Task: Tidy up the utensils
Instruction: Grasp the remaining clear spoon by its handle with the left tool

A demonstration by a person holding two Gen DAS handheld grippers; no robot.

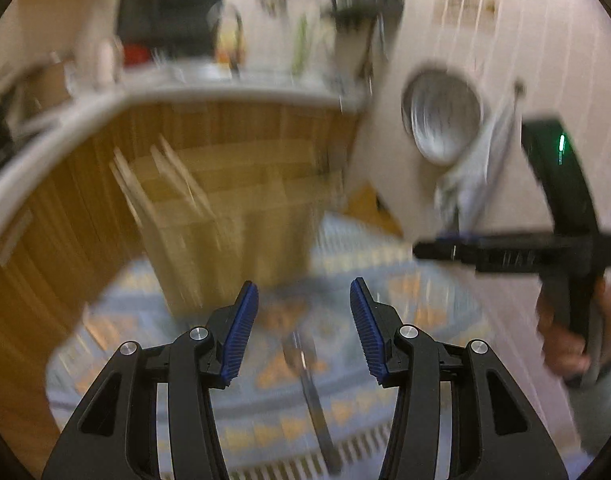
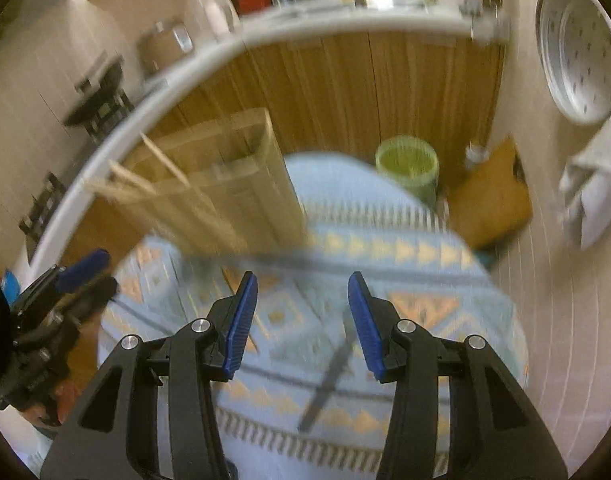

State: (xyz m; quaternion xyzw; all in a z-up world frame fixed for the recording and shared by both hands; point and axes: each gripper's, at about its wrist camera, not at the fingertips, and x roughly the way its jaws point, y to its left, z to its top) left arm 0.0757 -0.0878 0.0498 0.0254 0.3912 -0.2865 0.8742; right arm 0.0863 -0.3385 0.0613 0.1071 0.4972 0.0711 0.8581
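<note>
Hovered with both jaws apart: left gripper (image 1: 304, 328), right gripper (image 2: 303, 322). Slim dark utensil (image 1: 311, 396) lay on patterned woven cloth (image 1: 405, 280), between and below left jaws; slatted wooden organizer (image 1: 221, 208) ahead.

The left wrist view looks forward along its own blue-padded fingers (image 1: 241, 332) and down at a patterned cloth (image 1: 385, 280) close below, facing a wooden organizer (image 1: 225, 216) and a wood-fronted cabinet (image 1: 85, 208) beyond. Its right edge catches the other handheld gripper (image 1: 449, 250) from the side.

The right wrist view sits at a similar height, also facing the cabinet (image 2: 405, 92), and looks over the same cloth (image 2: 385, 248) with the organizer (image 2: 225, 176) off to the left. The left gripper (image 2: 85, 270) shows at its lower left edge.

Both views share the cloth, organizer, cabinet and a round metal dish (image 1: 445, 116) (image 2: 581, 48) on the wall. Both are blurred.
</note>
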